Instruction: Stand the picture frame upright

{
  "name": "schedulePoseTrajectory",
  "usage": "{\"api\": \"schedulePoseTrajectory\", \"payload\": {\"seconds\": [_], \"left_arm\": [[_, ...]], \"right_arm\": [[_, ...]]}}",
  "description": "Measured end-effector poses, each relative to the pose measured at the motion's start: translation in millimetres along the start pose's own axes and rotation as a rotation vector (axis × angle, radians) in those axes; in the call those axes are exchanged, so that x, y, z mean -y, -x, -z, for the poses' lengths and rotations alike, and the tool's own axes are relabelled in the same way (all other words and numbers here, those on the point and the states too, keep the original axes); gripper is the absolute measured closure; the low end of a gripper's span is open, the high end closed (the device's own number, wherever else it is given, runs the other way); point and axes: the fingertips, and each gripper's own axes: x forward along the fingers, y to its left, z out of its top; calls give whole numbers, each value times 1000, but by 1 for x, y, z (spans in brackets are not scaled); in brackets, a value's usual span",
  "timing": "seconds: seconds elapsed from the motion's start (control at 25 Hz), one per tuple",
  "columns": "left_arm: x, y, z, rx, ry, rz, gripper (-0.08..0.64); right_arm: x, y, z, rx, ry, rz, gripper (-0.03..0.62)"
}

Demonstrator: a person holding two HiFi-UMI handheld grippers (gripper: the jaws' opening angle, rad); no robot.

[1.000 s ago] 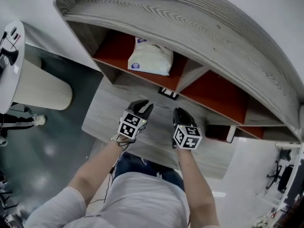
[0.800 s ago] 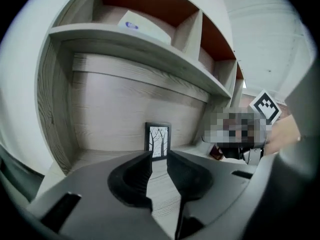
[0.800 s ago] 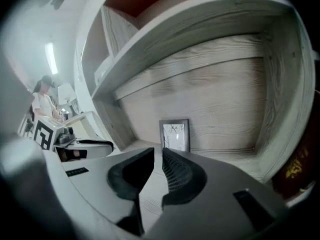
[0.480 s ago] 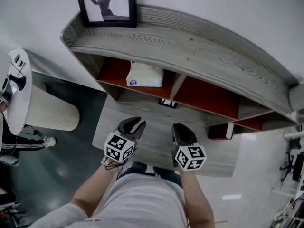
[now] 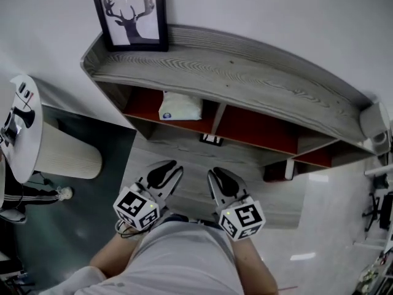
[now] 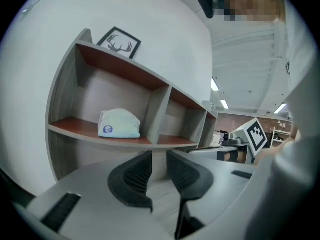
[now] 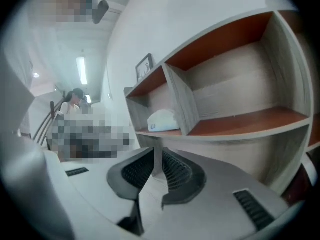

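Observation:
The black picture frame (image 5: 130, 14) with a deer print stands upright on the top of the grey shelf unit (image 5: 245, 72), leaning back against the white wall. It also shows small in the left gripper view as the frame (image 6: 119, 43) and in the right gripper view as the frame (image 7: 144, 66). My left gripper (image 5: 161, 176) hovers low over the grey desk (image 5: 184, 152), far from the frame, jaws a little apart and empty (image 6: 159, 159). Beside it my right gripper (image 5: 219, 182) has its jaws nearly together with nothing between them (image 7: 157, 156).
A white bag (image 5: 180, 106) lies in the shelf's left red compartment. A small black item (image 5: 211, 139) sits at the desk's back edge, and a dark red object (image 5: 273, 171) at the right. A round white table (image 5: 18, 128) on a beige base stands at the left.
The head view has tipped up, so the frame on the shelf top now shows whole. Both grippers have drawn back toward the body; their jaws have not changed.

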Motion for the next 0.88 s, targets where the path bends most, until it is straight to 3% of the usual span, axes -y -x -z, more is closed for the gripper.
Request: {"api": "schedulePoseTrajectory", "payload": {"seconds": [0.28,0.88], "left_arm": [[4,7,-33,68,-2,15,460],[16,3,-38,69,-15,17,460]], "right_arm": [[-24,11,-36,43,46,-46,531],[-29,21,-54,71,70,-51,531]]}}
